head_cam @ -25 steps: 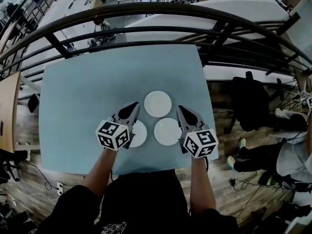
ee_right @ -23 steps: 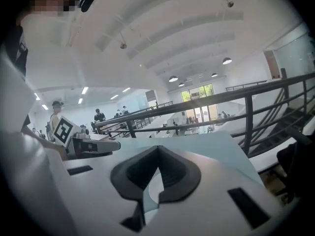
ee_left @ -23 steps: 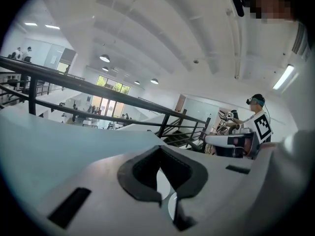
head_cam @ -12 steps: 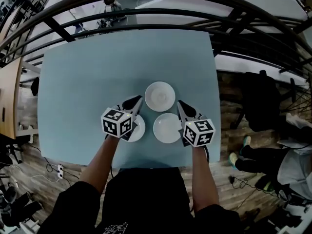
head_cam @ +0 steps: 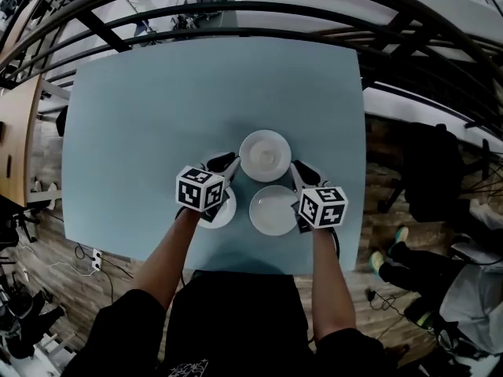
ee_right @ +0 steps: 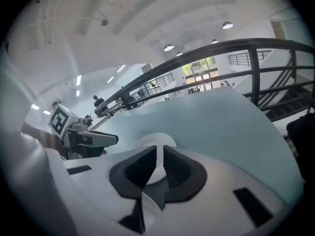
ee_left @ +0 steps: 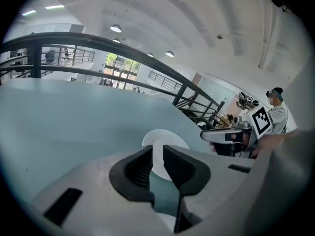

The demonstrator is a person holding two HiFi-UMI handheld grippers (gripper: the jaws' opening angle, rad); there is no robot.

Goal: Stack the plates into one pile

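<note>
Three white plates lie on the light blue table (head_cam: 141, 116). The far plate (head_cam: 265, 155) sits between my two grippers' tips. The near right plate (head_cam: 271, 210) lies just left of my right gripper (head_cam: 297, 168). My left gripper (head_cam: 233, 162) hangs over the near left plate (head_cam: 222, 213), whose left part its marker cube hides. In the left gripper view the left gripper (ee_left: 157, 151) has its jaws opening, a narrow gap with nothing in it, and the far plate (ee_left: 170, 137) lies beyond them. In the right gripper view the right gripper (ee_right: 158, 151) is shut and empty, aimed at the far plate (ee_right: 150, 141).
Dark curved railings (head_cam: 259, 14) run past the table's far edge. A black chair (head_cam: 428, 179) and a seated person's legs (head_cam: 409, 265) are on the right. The table's near edge (head_cam: 236, 269) is close to my body. Bare table surface stretches to the left and far side.
Both grippers have come down and forward, closer to the plates. Their tips now flank the far plate. The plates have not moved.
</note>
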